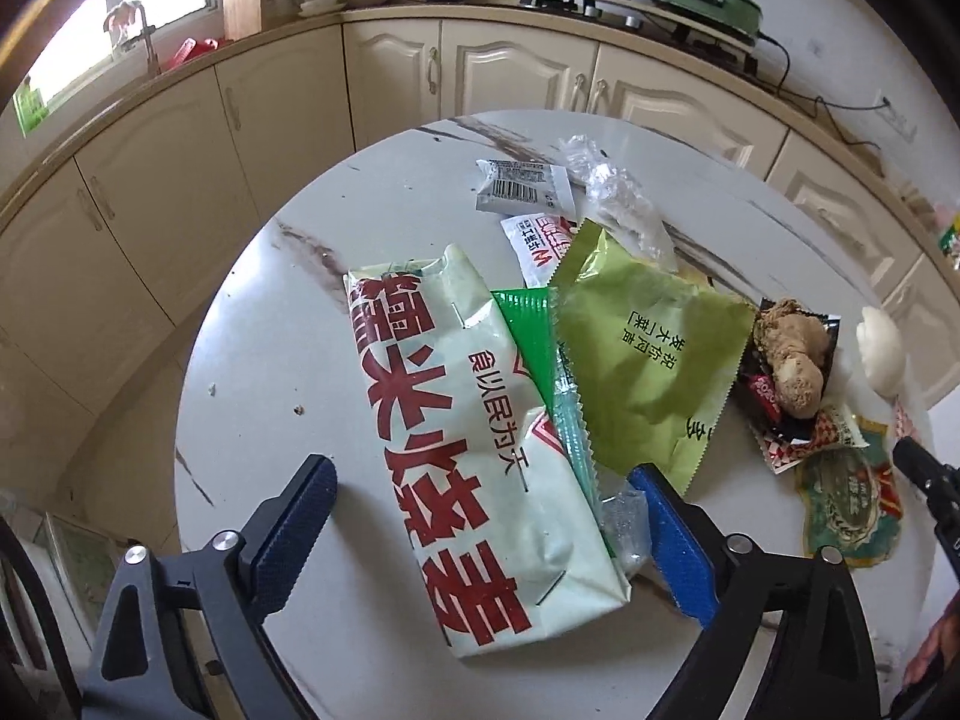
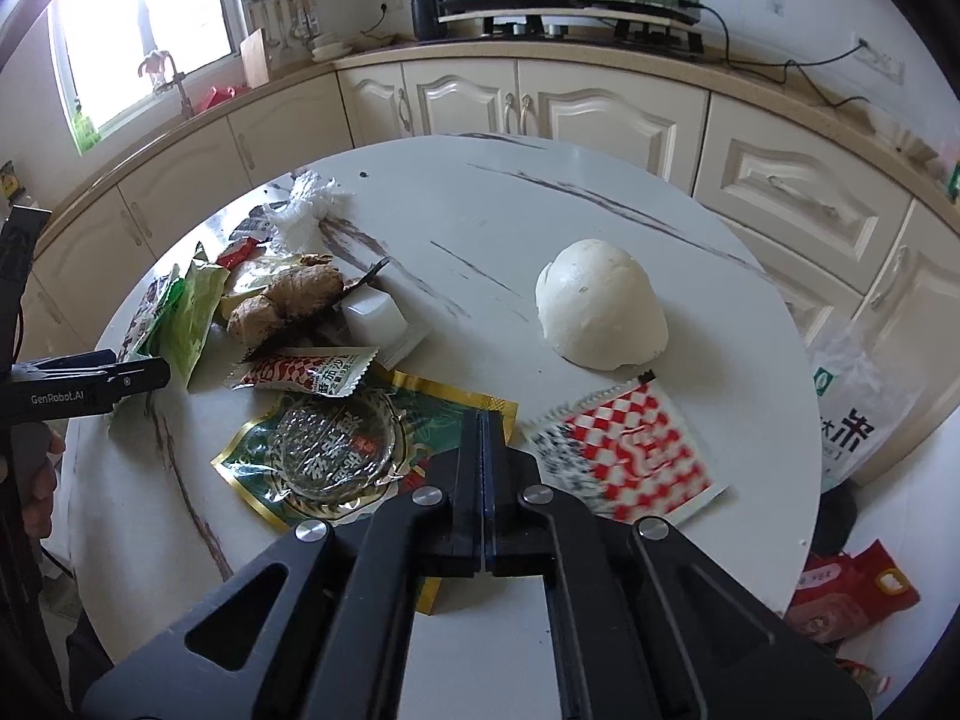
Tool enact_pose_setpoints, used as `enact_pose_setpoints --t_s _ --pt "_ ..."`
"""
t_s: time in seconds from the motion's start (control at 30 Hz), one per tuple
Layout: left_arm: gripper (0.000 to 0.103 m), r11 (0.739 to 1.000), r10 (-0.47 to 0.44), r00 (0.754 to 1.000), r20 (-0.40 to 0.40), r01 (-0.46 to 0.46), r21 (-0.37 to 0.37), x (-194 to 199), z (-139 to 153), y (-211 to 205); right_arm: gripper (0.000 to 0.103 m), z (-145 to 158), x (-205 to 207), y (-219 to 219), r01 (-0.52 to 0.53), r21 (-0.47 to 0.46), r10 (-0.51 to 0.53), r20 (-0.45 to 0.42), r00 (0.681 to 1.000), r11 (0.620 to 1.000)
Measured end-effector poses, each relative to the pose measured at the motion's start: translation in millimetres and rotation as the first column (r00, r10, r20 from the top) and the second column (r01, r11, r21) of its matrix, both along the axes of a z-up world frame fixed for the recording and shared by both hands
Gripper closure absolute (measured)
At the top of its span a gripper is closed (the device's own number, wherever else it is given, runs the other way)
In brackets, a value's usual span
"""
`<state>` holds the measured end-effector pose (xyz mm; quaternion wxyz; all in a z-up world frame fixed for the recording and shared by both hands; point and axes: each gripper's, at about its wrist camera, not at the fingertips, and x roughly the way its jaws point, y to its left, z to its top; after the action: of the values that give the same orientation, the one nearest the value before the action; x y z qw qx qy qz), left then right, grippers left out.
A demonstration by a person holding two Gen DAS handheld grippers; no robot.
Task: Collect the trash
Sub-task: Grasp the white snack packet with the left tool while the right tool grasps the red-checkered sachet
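Trash pile: wrappers spread over the left and near part of a round white desk (image 2: 600,204) with dark marble-like streaks.
Large bag: one pale green paper-like bag (image 1: 480,456) with big red characters, long and flat, lying between the left claw's fingers, touching neither that I can tell.
Olive packet: one glossy olive-green packet (image 1: 648,360) with a zigzag-cut edge, overlapping a bright green wrapper (image 1: 528,330) beside the large bag.
White sachets: two, one barcode sachet (image 1: 525,186) and one red-printed sachet (image 1: 537,243), farther back, next to one crumpled clear plastic (image 1: 606,186).
Ginger: one knobbly brown ginger root (image 2: 288,300) resting on a dark wrapper.
Checked sachet: one red-and-white checked sachet (image 2: 630,450), flat, just right of the right claw's tips.
Foil pouch: one green-and-gold foil pouch (image 2: 336,450) with a clear round window, partly under the right claw.
Bun: one smooth white domed bun (image 2: 600,312), apart from the wrappers.
Left claw (image 1: 480,516): spread wide, blue ridged pads, holding nothing.
Right claw (image 2: 483,432): fingers pressed together, nothing visibly between them.
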<state>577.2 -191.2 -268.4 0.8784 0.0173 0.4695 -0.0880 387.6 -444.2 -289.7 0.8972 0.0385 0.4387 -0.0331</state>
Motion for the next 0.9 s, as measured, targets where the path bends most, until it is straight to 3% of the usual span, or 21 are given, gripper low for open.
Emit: enact_pose_setpoints --t_s 0.1,0.2,0.27,0.37,0.4,0.6,0.7,0.9 --pt "0.033 0.999 -0.045 0.998 0.042 0.045 0.006 -6.1 -3.3 -1.0 0.101 -5.4 0.2 -1.7 0.010 0.002 -0.010 -0.020 1.000 1.000" --pt "0.037 0.997 -0.077 0.995 0.064 0.077 0.003 -11.1 -7.6 1.5 0.095 -0.6 -4.4 -6.2 0.025 0.006 -0.025 0.006 1.000 1.000" --pt "0.039 0.995 -0.101 0.992 0.078 0.101 -0.002 -14.7 -10.6 5.5 0.079 8.5 -13.1 -12.4 0.058 0.004 -0.058 0.049 0.997 0.998" --pt "0.042 0.993 -0.116 0.989 0.087 0.117 -0.010 -27.9 -9.8 22.7 0.041 15.6 -24.4 -23.0 0.131 -0.029 -0.129 0.060 0.990 0.991" --pt "0.042 0.992 -0.124 0.988 0.093 0.125 -0.015 -31.3 -11.9 24.3 0.038 15.4 -26.2 -25.3 0.147 -0.037 -0.145 0.051 0.988 0.988" --pt "0.042 0.982 -0.170 0.981 0.096 0.177 -0.060 -60.7 -1.6 50.5 0.038 -4.3 -15.6 -45.4 0.206 -0.067 -0.209 -0.040 0.977 0.976" --pt "0.042 0.976 -0.195 0.976 0.096 0.203 -0.083 -69.2 1.6 57.3 0.032 -4.3 -4.0 -49.2 0.178 -0.055 -0.181 -0.064 0.981 0.983" --pt "0.042 0.968 -0.211 0.971 0.112 0.223 -0.111 -79.2 13.6 66.3 0.032 -9.5 4.9 -47.7 0.144 -0.088 -0.149 -0.061 0.987 0.986"
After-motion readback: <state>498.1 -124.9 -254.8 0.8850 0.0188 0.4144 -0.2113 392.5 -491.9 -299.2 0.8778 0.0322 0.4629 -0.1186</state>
